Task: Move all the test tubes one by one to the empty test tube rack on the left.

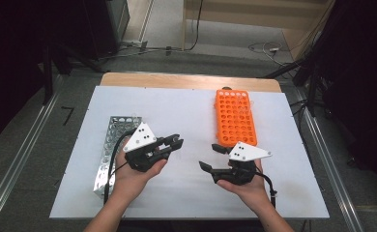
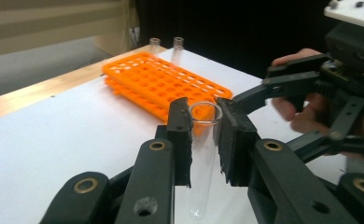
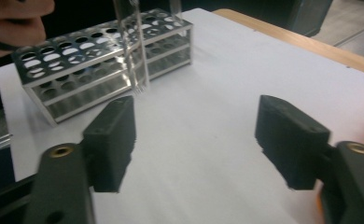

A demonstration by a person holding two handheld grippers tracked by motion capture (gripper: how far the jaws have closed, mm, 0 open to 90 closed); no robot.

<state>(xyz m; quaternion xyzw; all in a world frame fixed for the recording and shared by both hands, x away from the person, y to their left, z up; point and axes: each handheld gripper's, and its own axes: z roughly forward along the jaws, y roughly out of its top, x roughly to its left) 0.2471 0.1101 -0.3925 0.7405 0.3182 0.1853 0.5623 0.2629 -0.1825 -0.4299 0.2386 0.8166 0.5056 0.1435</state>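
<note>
My left gripper [image 2: 203,112] is shut on a clear glass test tube [image 2: 202,154], which stands upright between the pads with its open rim just above them. In the high view the left gripper [image 1: 176,143] hovers beside a metal test tube rack [image 1: 108,145]. The right gripper [image 3: 196,130] is open with nothing between its jaws, only the white tabletop below. It sits near the front end of an orange rack [image 1: 235,118] in the high view, right gripper [image 1: 210,156] pointing left. The held tube [image 3: 136,60] hangs in front of the metal rack [image 3: 101,60].
Two clear tubes [image 2: 177,46] stand in the far end of the orange rack [image 2: 164,84]. A white board [image 1: 186,116] covers the wooden table. Dark equipment and cables surround the table on the floor.
</note>
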